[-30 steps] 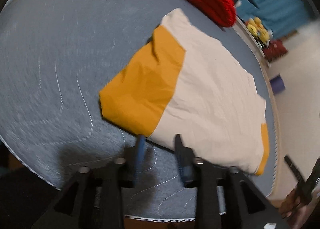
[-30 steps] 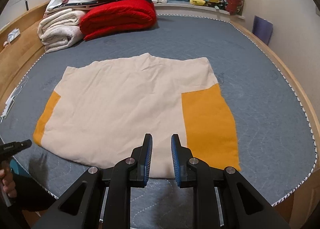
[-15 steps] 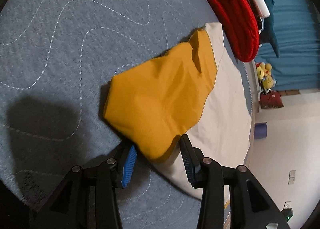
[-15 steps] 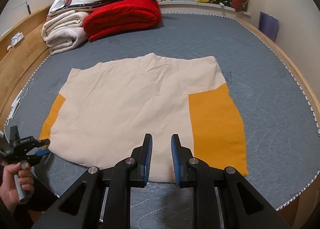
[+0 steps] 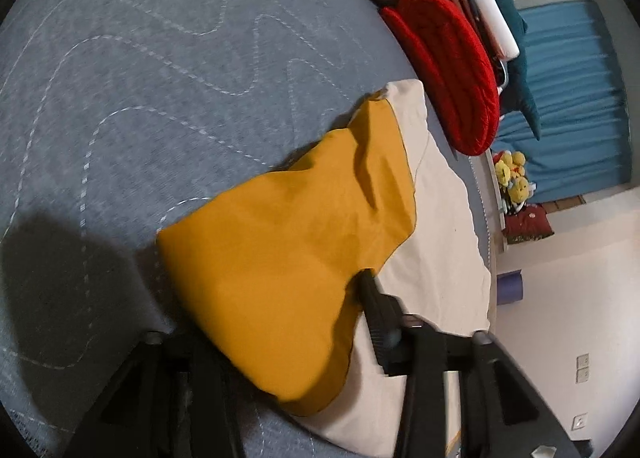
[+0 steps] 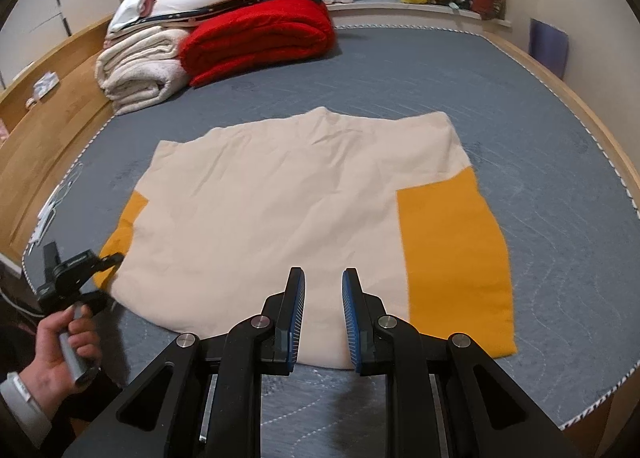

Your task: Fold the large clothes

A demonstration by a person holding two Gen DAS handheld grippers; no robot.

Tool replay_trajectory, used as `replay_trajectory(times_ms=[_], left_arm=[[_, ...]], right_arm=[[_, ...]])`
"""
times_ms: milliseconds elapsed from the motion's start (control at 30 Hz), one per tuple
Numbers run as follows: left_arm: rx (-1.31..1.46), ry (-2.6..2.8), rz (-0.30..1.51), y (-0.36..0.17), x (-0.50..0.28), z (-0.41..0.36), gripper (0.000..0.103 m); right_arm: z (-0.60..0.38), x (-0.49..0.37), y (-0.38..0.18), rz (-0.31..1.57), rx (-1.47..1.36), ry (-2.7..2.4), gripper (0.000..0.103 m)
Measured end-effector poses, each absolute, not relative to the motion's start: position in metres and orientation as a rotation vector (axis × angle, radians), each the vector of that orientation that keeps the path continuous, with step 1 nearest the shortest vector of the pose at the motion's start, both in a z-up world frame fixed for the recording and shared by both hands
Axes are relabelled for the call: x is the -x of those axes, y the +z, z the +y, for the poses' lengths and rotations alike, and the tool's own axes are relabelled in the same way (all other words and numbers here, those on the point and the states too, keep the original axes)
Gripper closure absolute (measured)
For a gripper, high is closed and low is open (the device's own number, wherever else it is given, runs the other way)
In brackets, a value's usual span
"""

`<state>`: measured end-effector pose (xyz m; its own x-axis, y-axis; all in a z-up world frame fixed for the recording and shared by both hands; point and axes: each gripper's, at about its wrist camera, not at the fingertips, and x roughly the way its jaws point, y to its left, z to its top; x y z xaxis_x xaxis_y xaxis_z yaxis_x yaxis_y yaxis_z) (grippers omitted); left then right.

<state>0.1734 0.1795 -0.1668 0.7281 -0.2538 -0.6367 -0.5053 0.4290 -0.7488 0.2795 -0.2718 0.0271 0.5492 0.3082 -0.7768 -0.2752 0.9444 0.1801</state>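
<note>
your left gripper (image 5: 280, 322) fingers closing over the garment's (image 6: 288, 210) orange corner (image 5: 288, 278), flat on the bed (image 6: 400, 70). right gripper (image 6: 323, 314) hovers, narrowly parted, empty. next: secure grip, lift, carry corner across.

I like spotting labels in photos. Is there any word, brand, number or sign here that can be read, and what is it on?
None can be read.
The cream and orange garment shows no print or label.
The red blanket and towels are plain.
The small white items on the wooden ledge are too blurred to tell.
</note>
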Motion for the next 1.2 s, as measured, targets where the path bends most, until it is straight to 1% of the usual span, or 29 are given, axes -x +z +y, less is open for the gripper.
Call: replay_trajectory(times_ms=[33, 67, 100, 133, 200, 333, 500, 600, 667, 767, 833, 867, 900, 967, 1067, 1133, 1200], left_arm=[[1.142, 0.172, 0.777, -0.164, -0.175, 0.179, 0.087], [1.12, 0.172, 0.773, -0.158, -0.174, 0.177, 0.089], [1.082, 0.17, 0.766, -0.145, -0.176, 0.176, 0.09], [1.066, 0.159, 0.751, -0.135, -0.176, 0.175, 0.091], [1.042, 0.119, 0.709, -0.109, -0.174, 0.177, 0.091], [0.92, 0.101, 0.725, -0.059, -0.168, 0.182, 0.092], [0.726, 0.148, 0.738, 0.0, -0.134, 0.199, 0.092], [0.666, 0.138, 0.76, 0.01, -0.114, 0.197, 0.092], [0.615, 0.132, 0.779, 0.007, -0.106, 0.186, 0.092], [0.593, 0.133, 0.793, 0.001, -0.102, 0.17, 0.092], [0.564, 0.137, 0.781, 0.005, -0.101, 0.159, 0.092], [0.547, 0.134, 0.771, 0.01, -0.102, 0.153, 0.092], [0.535, 0.126, 0.764, 0.016, -0.105, 0.146, 0.092], [0.495, 0.109, 0.755, 0.025, -0.113, 0.13, 0.092], [0.422, 0.066, 0.746, 0.039, -0.125, 0.098, 0.092], [0.352, 0.018, 0.743, 0.048, -0.136, 0.064, 0.092], [0.273, -0.046, 0.744, 0.055, -0.149, 0.02, 0.092]], right_arm=[[-0.268, -0.279, 0.027, 0.923, -0.041, 0.361, 0.082], [-0.263, -0.279, 0.028, 0.918, -0.046, 0.381, 0.083], [-0.257, -0.278, 0.028, 0.914, -0.051, 0.402, 0.085], [-0.252, -0.278, 0.029, 0.911, -0.053, 0.417, 0.09], [-0.237, -0.276, 0.029, 0.904, -0.046, 0.448, 0.093], [-0.2, -0.274, 0.025, 0.91, -0.03, 0.53, 0.094], [-0.152, -0.268, 0.018, 0.938, -0.017, 0.696, 0.094], [-0.123, -0.265, 0.004, 1.013, -0.026, 0.81, 0.094], [-0.1, -0.263, -0.019, 1.112, -0.01, 0.876, 0.094], [-0.071, -0.257, -0.058, 1.227, 0.108, 0.848, 0.094], [-0.065, -0.259, -0.077, 1.275, 0.119, 0.824, 0.094], [-0.066, -0.26, -0.077, 1.28, 0.103, 0.818, 0.094], [-0.069, -0.261, -0.074, 1.274, 0.081, 0.81, 0.093], [-0.079, -0.261, -0.057, 1.202, 0.077, 0.789, 0.092], [-0.111, -0.26, -0.017, 1.009, 0.077, 0.729, 0.092], [-0.146, -0.261, 0.01, 0.874, 0.064, 0.65, 0.092], [-0.174, -0.258, 0.029, 0.784, 0.063, 0.58, 0.091]])
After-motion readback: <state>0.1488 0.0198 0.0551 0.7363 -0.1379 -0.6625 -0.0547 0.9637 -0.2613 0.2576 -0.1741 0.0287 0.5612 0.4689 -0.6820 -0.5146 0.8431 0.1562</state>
